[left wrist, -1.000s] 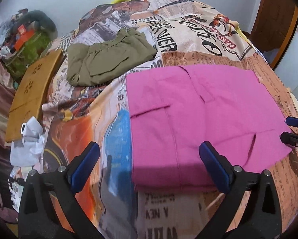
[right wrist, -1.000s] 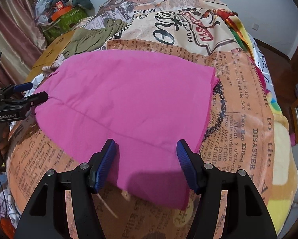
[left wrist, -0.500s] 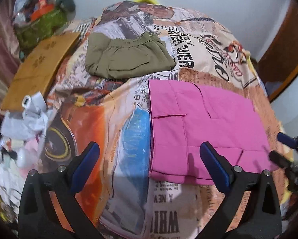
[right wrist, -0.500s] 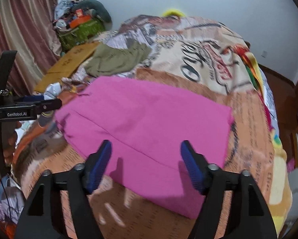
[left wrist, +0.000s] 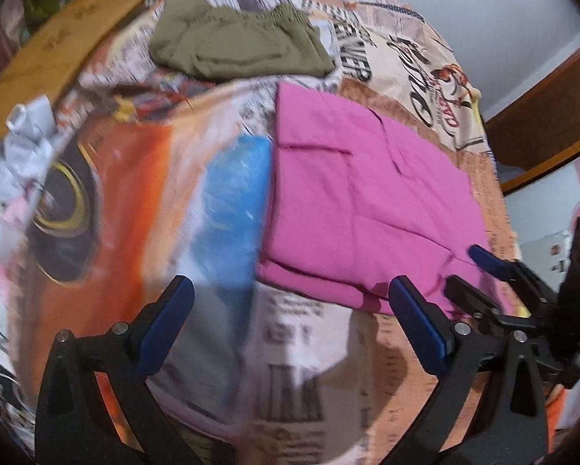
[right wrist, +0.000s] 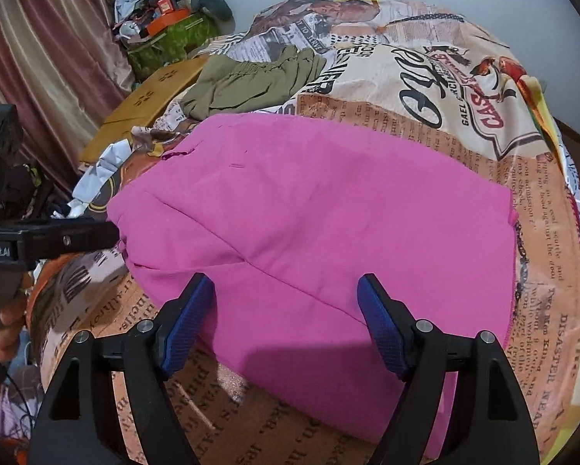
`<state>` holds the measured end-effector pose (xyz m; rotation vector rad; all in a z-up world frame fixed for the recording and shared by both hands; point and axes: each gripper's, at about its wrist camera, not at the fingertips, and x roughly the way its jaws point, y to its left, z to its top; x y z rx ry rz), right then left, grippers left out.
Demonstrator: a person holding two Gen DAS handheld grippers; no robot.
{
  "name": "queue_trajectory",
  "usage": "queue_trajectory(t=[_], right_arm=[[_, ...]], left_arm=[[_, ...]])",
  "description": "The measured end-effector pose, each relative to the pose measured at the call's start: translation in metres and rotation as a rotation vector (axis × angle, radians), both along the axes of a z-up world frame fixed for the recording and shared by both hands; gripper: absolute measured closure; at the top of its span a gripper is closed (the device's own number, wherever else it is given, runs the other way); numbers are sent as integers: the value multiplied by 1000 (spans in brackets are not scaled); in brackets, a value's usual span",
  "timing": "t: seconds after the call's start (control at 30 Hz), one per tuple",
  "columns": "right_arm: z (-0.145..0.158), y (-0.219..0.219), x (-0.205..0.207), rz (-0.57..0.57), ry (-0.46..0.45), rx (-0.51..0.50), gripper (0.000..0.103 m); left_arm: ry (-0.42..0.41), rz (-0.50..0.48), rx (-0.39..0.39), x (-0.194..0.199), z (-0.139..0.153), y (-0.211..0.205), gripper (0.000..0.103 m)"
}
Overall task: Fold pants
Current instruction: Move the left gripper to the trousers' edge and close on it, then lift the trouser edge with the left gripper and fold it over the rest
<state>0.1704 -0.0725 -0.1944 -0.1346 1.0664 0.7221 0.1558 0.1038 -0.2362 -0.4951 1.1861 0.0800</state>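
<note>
Two layers at least of thin, limp, light cloth: pink pants (right wrist: 328,232) lie flat on the bed (right wrist: 464,147) just ahead of my right gripper (right wrist: 286,325) and left gripper (left wrist: 286,329), both spread wide and empty; I'd pinch the near folded edge.

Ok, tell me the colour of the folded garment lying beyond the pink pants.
Olive green garment, clearest in the left wrist view.
</note>
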Motion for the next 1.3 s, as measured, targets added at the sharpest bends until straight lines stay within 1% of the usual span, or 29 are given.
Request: queue_trajectory(t=[0.07, 0.2, 0.37, 0.4, 0.43, 0.47, 0.5, 0.53, 0.57, 0.6, 0.63, 0.77, 0.93, 1.03, 1.1, 1.17, 1.23, 1.3], right_arm=[[0, 0, -2, 2, -1, 1, 28], [-1, 0, -2, 2, 4, 7, 27], [-1, -1, -2, 1, 7, 13, 27], [-1, -1, -3, 2, 7, 13, 27], [-1, -1, -2, 2, 7, 12, 27], [-1, -1, -3, 4, 7, 11, 27], [-1, -1, -2, 4, 7, 11, 27], [-1, -1, -3, 4, 7, 10, 27], [-1, -1, -3, 5, 6, 9, 27], [-1, -2, -3, 5, 6, 9, 27], [-1, -2, -2, 5, 6, 9, 27], [-1, -2, -3, 4, 5, 8, 27], [0, -6, -6, 0, 1, 8, 27], [1, -9, -10, 4, 1, 16, 27], [1, -11, -11, 3, 11, 28, 27], [2, -16, -14, -7, 17, 54, 27], [2, -20, -16, -18, 15, 56, 27], [2, -24, -17, -31, 7, 47, 27]], left_arm=[[3, -1, -57, 2, -2, -5, 1], [-31, -25, -152, 10, -2, -16, 1], [-45, -23, -177, 26, -5, -21, 2], [-47, -13, -169, 29, -4, -20, 11], [-38, 17, -134, 30, -3, -18, 31], [-23, 47, -80, 32, -2, -17, 41], [-27, 57, -62, 33, -1, -17, 53], [-36, 61, -63, 34, 0, -16, 59], [-41, 68, -50, 34, 0, -16, 62], [-48, 68, -36, 33, 1, -17, 68], [-63, 59, -2, 32, 4, -20, 72], [-108, 23, 109, 29, 12, -30, 76], [-156, 25, 167, 22, 25, -26, 80], [-181, 36, 263, 15, 34, -22, 80], [-198, 50, 363, 8, 41, -18, 80], [-211, 60, 444, 2, 45, -15, 80], [-222, 44, 522, -4, 48, -16, 80], [-235, 24, 571, -7, 51, -20, 80]])
